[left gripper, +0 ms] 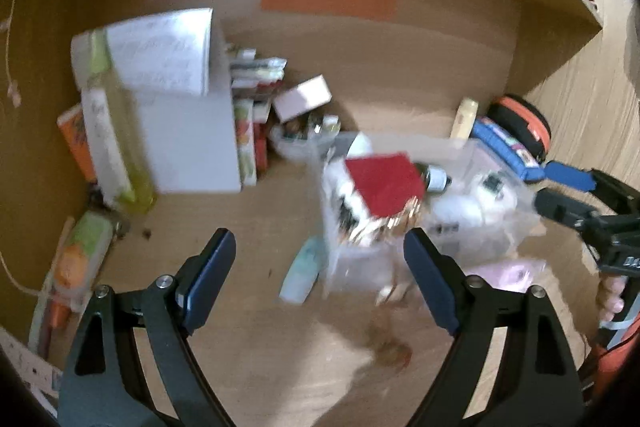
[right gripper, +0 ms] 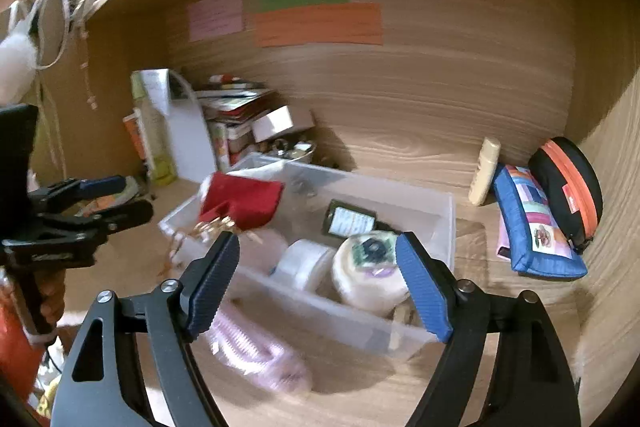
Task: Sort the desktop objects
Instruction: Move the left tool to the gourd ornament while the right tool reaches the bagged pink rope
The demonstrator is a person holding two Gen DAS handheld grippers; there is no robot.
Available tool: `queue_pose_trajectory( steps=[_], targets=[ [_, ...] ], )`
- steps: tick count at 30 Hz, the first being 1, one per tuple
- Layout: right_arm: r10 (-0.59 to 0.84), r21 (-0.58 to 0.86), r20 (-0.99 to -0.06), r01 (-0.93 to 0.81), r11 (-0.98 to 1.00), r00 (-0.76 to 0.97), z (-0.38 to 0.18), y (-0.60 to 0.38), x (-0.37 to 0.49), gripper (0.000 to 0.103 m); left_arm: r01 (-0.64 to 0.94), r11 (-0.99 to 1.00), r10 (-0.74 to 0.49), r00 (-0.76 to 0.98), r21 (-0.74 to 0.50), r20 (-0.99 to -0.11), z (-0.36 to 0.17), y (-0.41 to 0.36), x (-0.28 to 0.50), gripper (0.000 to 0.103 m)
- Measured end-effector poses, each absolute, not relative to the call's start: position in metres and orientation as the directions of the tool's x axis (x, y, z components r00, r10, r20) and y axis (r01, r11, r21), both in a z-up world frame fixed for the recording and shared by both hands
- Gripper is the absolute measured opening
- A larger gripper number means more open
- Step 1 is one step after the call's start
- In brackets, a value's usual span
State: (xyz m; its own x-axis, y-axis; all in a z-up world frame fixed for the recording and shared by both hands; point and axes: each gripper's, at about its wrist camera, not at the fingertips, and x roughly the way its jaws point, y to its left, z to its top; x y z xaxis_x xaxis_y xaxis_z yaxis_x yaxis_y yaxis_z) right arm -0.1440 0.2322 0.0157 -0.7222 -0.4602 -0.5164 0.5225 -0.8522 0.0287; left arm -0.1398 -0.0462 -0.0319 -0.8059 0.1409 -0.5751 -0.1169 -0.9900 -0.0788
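A red pouch (left gripper: 384, 187) (right gripper: 240, 203) with gold tassels is over the left end of a clear plastic bin (right gripper: 320, 307) (left gripper: 480, 155). It is blurred, and I cannot tell whether it rests on the rim. My left gripper (left gripper: 318, 243) (right gripper: 112, 199) is open in front of the pouch, with nothing between its pads. My right gripper (right gripper: 316, 243) (left gripper: 560, 191) is open too and empty, just before the bin's near wall. In the bin lie a white round jar (right gripper: 368, 271), a tape roll (right gripper: 304, 263) and a dark green card (right gripper: 350, 221).
Books and a white folder (left gripper: 192, 131) stand at the back left. A pink comb (right gripper: 256, 347) and a mint tube (left gripper: 300, 271) lie on the desk in front of the bin. A cream tube (right gripper: 484, 171), blue pencil case (right gripper: 532, 227) and black-orange case (right gripper: 568, 191) sit at the right wall.
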Motion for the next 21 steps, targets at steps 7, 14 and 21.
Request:
queue_pose_trajectory(
  steps=[7,14,21],
  targets=[
    [-0.468,-0.003,-0.545,0.559,-0.829,-0.696,0.003,0.229,-0.118,0.078,-0.143,-0.988,0.146,-0.764,-0.056,-0.629,-0.055,-0.044,-0.123,0.086],
    [-0.469,0.013,-0.603,0.581,-0.814,-0.645,-0.02,0.233,-0.11,0.078,-0.184,-0.983,0.149,-0.723,-0.02,-0.675,-0.074,-0.025,-0.116,0.082],
    [-0.458,0.008,-0.651,0.598,-0.802,-0.606,-0.039,0.228,-0.115,0.077,-0.226,-0.974,0.169,-0.68,-0.015,-0.713,-0.088,-0.007,-0.119,0.077]
  ],
)
